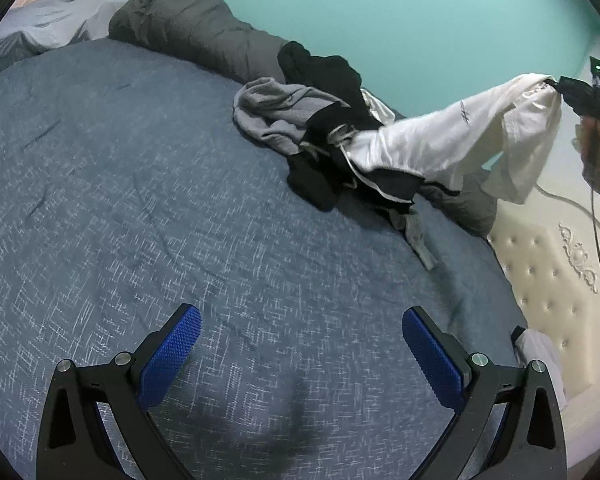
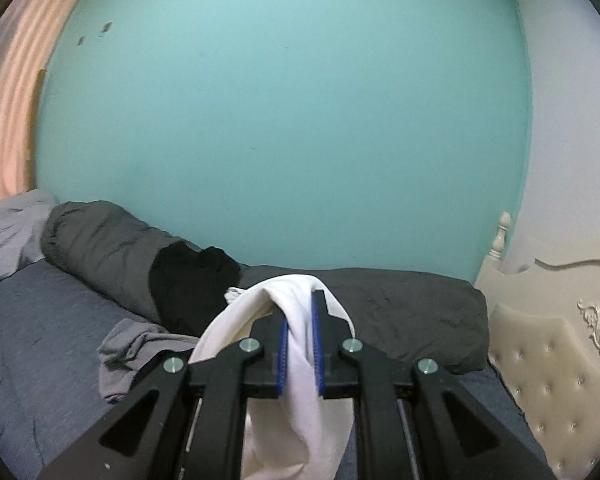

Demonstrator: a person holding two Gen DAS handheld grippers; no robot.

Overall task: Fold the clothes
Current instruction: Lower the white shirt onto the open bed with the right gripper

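A: Two grippers, and only one has cloth. The right gripper [image 2: 300,344] is clamped on a bunch of the white garment [image 1: 452,140], lifted off the bed [image 1: 140,200] at the far right; the garment's other end trails down into the pile of clothes [image 1: 320,140], among black and grey pieces.

B: And the left gripper [image 1: 300,356]?

A: Its jaws stand wide apart, holding nothing, over bare blue bedspread on the near side.

B: So the white piece is hanging, not folded?

A: Yes, it hangs bunched, with a good part of it draped loose below the pinch. I judge it is being drawn clear of the heap.

B: How to do that well?

A: Pull away slowly, so the black pieces beside it don't drag along. Then the free tongs should take an edge or corner well apart from the clamped spot, so the cloth spreads flat on the open bedspread to the left.
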